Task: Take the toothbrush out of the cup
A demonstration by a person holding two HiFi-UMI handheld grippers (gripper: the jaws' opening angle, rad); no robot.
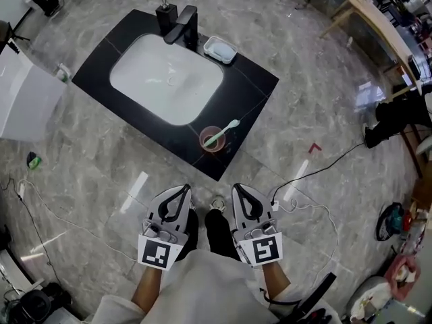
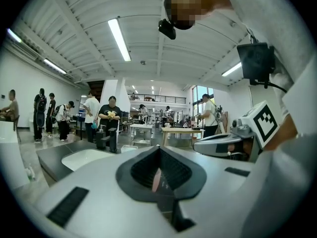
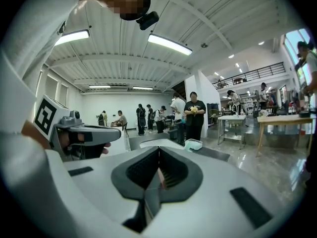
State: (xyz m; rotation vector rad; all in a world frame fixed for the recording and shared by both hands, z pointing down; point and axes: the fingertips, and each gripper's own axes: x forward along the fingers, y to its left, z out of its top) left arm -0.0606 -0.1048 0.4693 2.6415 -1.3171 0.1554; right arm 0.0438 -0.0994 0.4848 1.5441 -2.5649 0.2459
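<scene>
A clear pink cup stands on the black counter near its front corner, just right of the white sink basin. A pale green toothbrush leans in it, handle slanting up to the right. Both grippers are held close to the body, well short of the counter. My left gripper and right gripper point toward the cup, side by side. Each has its jaws together with nothing between them. The cup is hidden behind the jaws in both gripper views.
A black faucet, a soap dispenser and a light soap dish line the counter's far edge. Cables trail over the marble floor. A white panel stands at left, a wooden table at upper right. Several people stand in the background.
</scene>
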